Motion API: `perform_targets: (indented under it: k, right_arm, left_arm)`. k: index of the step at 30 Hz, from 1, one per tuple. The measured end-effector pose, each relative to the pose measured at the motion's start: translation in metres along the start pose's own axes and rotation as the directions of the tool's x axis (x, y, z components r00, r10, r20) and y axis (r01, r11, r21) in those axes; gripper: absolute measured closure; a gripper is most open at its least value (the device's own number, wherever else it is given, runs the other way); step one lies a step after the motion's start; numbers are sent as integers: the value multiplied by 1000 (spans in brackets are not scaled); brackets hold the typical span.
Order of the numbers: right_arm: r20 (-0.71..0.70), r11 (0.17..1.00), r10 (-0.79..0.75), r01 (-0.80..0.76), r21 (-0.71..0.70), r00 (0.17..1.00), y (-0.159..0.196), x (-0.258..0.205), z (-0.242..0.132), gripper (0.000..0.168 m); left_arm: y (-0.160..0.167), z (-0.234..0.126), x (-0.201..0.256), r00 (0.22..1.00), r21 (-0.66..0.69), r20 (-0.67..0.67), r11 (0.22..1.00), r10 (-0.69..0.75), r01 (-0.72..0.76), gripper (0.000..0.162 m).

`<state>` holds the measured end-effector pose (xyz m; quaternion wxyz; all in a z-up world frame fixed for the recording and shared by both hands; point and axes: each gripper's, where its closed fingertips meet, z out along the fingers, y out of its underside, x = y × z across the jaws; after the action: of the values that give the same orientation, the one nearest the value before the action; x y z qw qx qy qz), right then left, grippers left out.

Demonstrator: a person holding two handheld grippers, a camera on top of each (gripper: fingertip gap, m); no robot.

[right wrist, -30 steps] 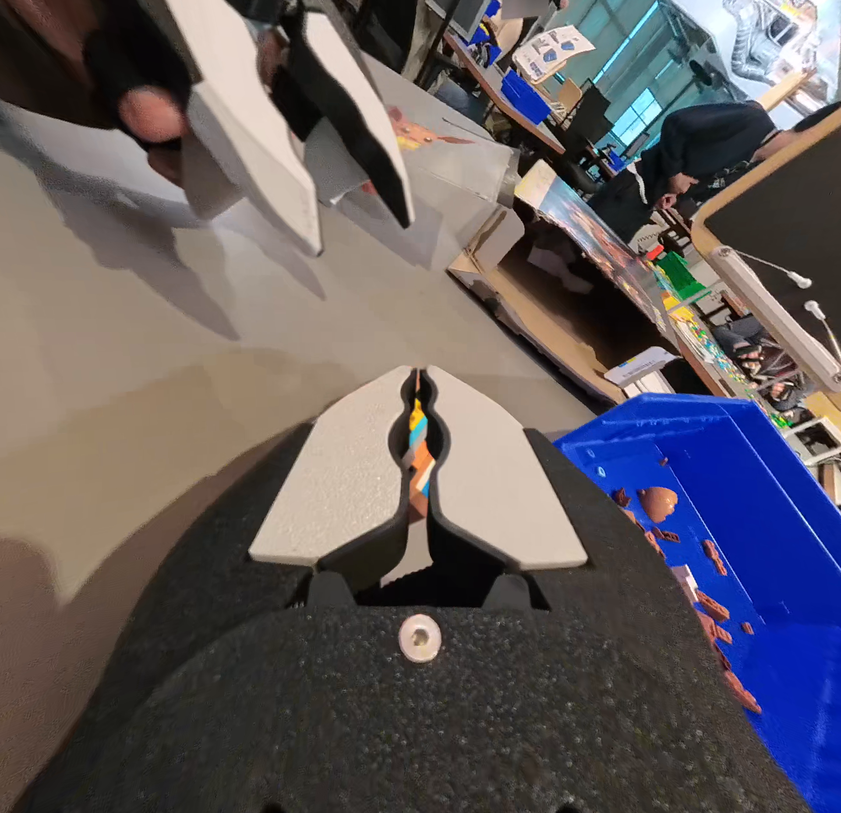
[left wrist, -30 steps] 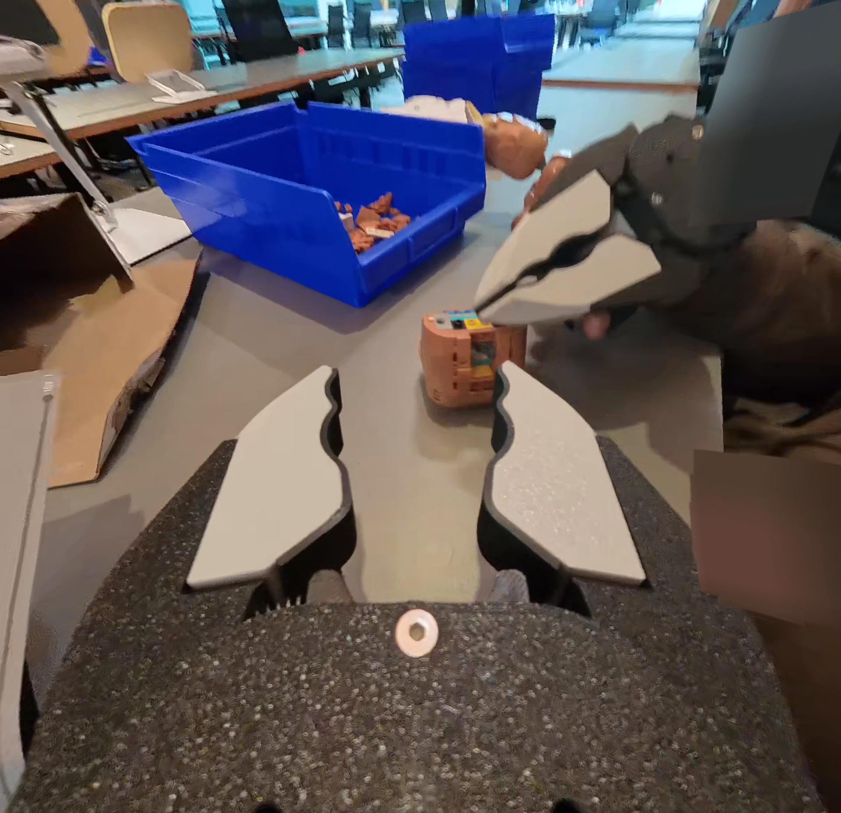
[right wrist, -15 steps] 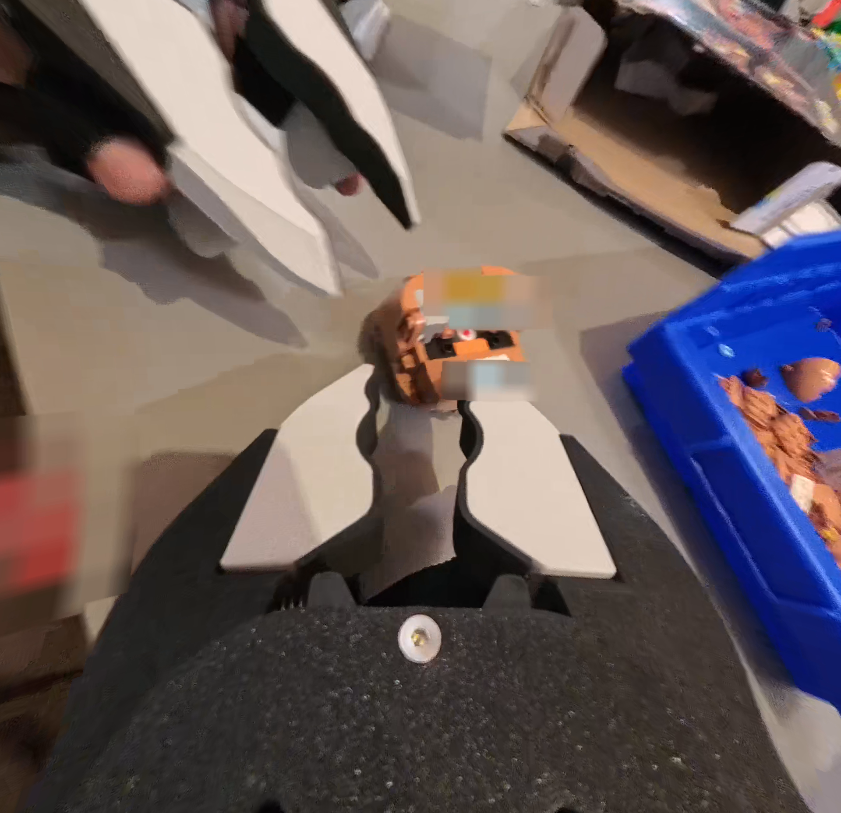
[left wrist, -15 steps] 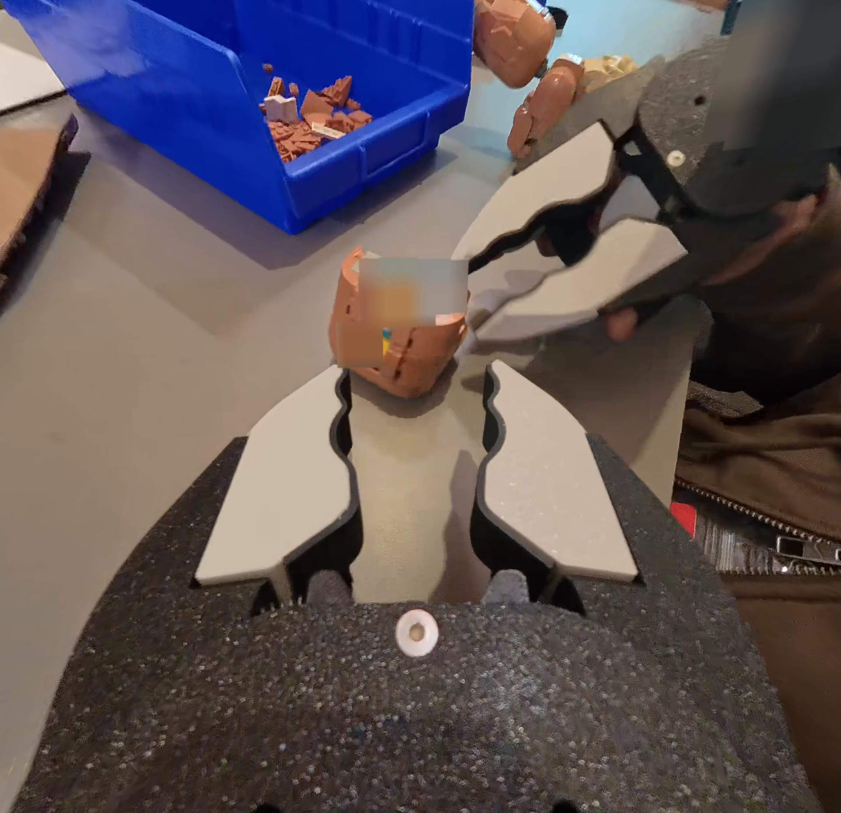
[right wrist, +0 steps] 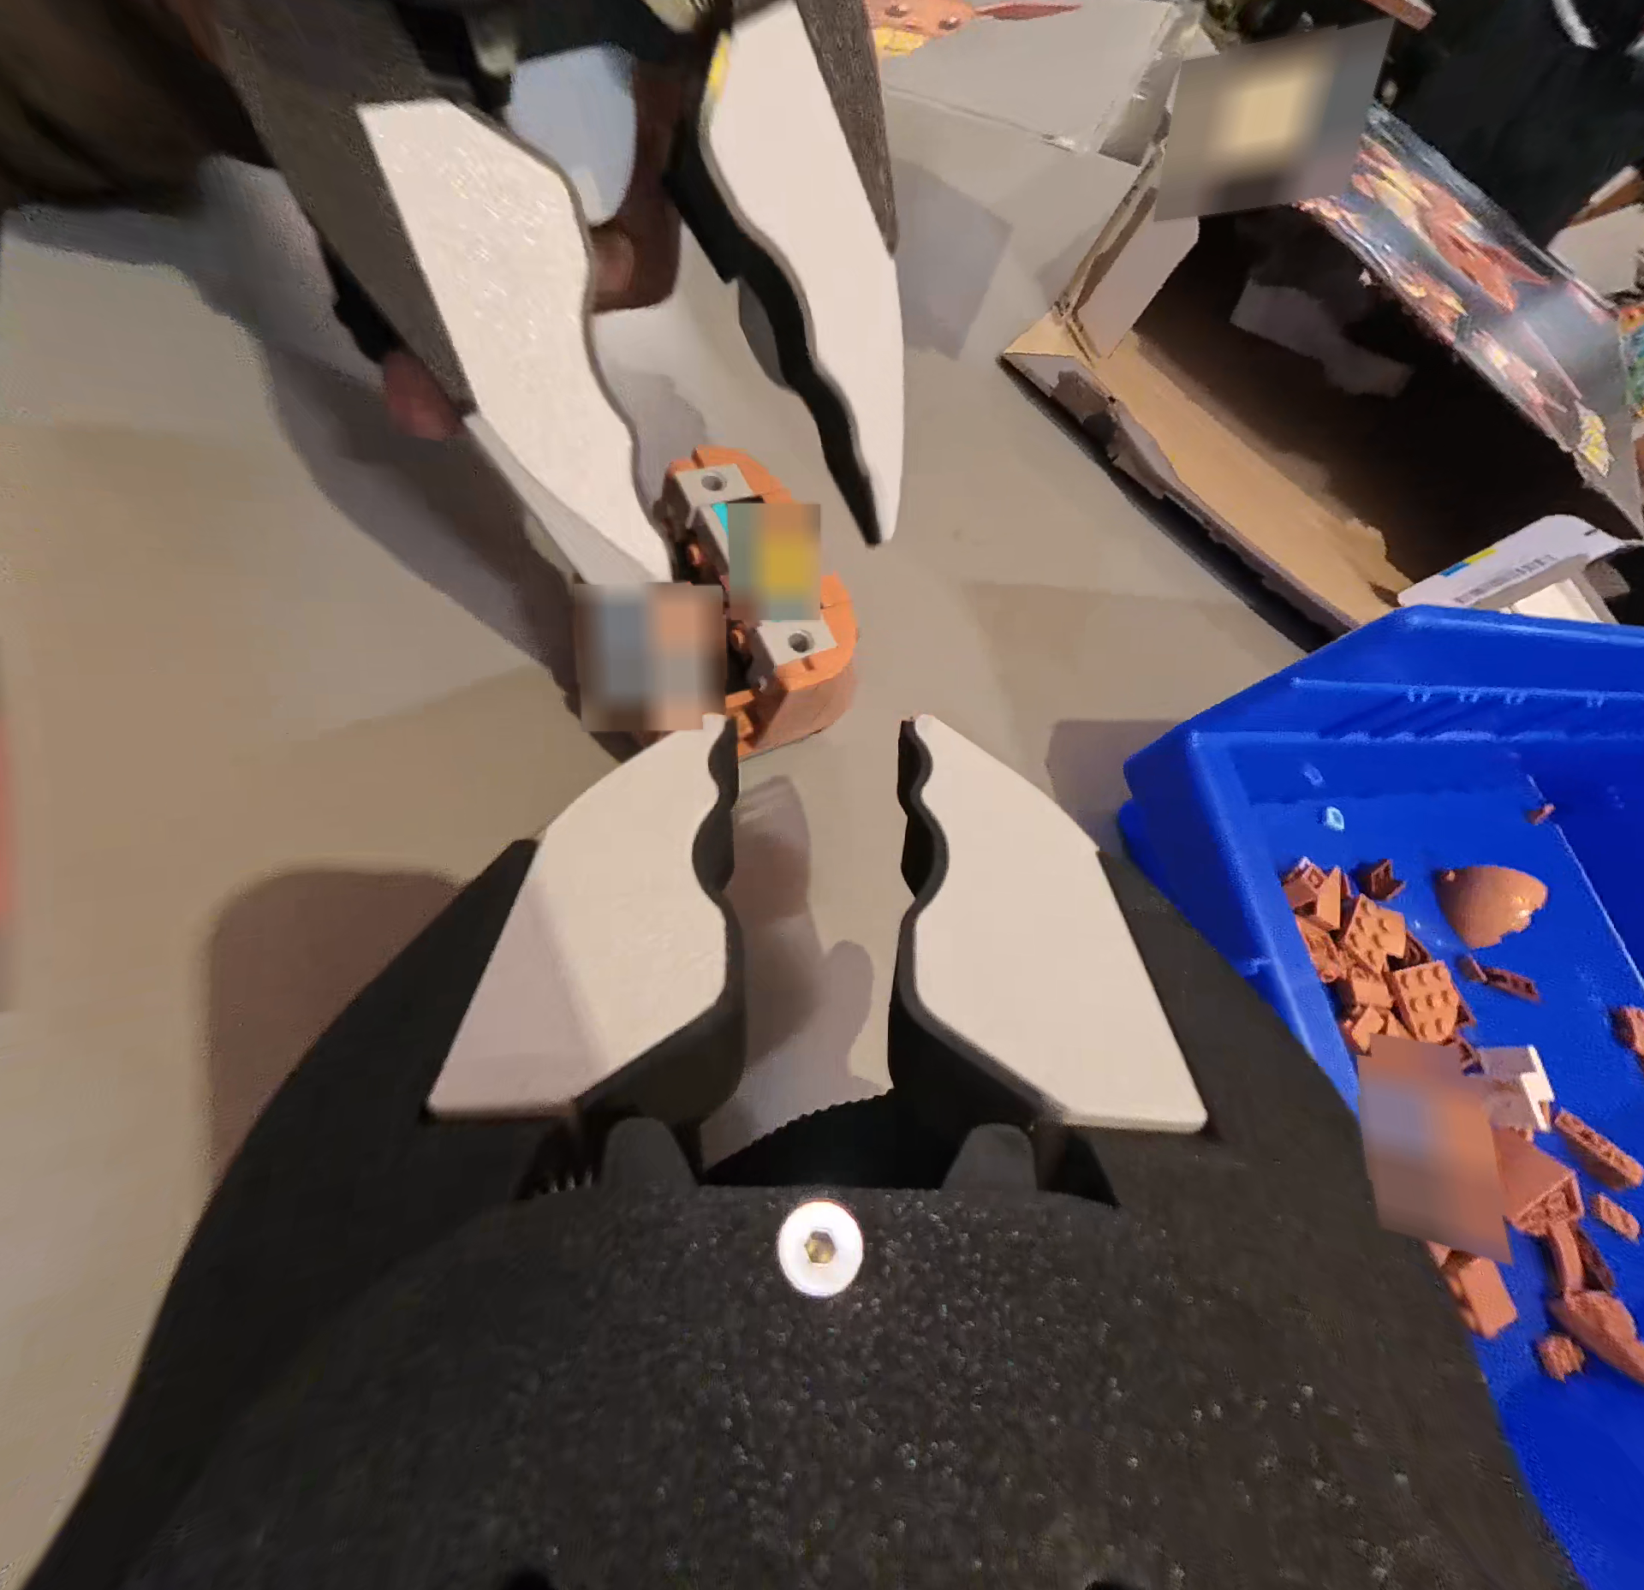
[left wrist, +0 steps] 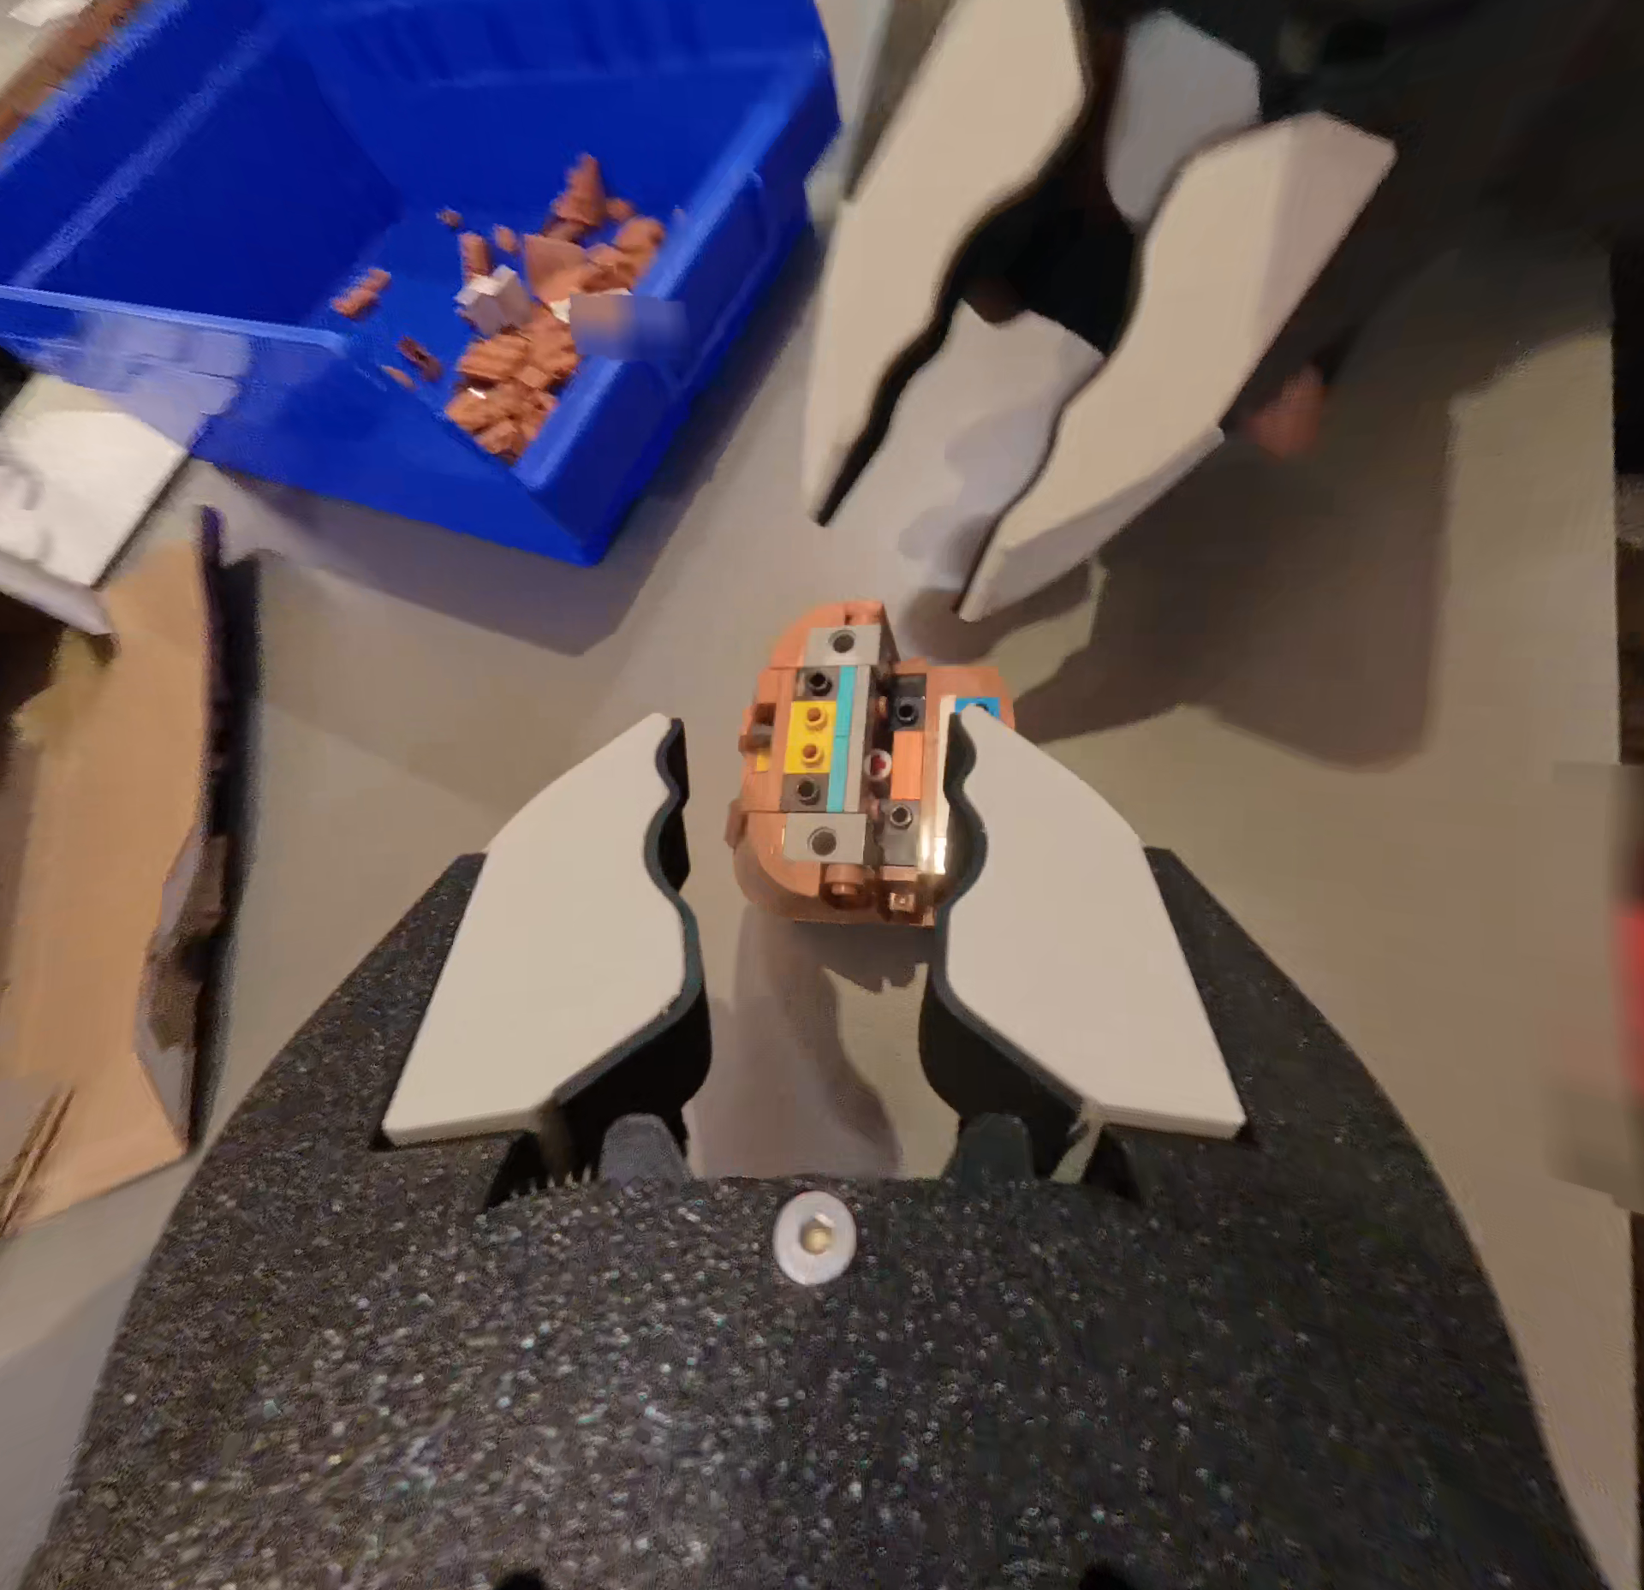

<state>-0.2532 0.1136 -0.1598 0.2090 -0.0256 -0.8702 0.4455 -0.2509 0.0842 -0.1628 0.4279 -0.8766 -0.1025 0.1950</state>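
Both the left gripper and right gripper are standing with jaws apart, the brick model sitting on the desk between the left's jaws

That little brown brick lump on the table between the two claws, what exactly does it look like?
The brick lump is a small rounded build of plastic toy bricks: brown shell, with grey, yellow, teal and black pieces showing on top. It rests on the grey table, between the open fingers of the left gripper; whether either finger touches it is unclear.
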Motion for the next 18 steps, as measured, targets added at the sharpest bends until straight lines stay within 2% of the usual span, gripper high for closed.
perform_targets:
  k: [2, 4, 8, 15, 18]
  right_arm:
    - [37, 1000, 6, -7, 19, 999, -1, 2, 3, 135]
    - [79, 997, 48, -52, 61, 996, -3, -1, 6, 137]
    - [130, 980, 130, -147, 131, 983, -8, -9, 7, 142]
    - [172, 972, 137, -166, 169, 976, -15, -18, 11, 145]
    - [202, 972, 126, -162, 170, 971, -16, -22, 10, 154]
  left_arm:
    - [1, 7, 1, 997, -3, -73, 1000, -6, 5, 114]
    - [4, 7, 2, 990, 8, -134, 999, -40, 42, 132]
    - [6, 0, 7, 980, 98, -197, 994, -21, 41, 134]
    - [8, -6, 14, 973, 130, -231, 991, 14, 16, 134]
    - [8, -6, 14, 973, 137, -231, 990, 18, 15, 134]
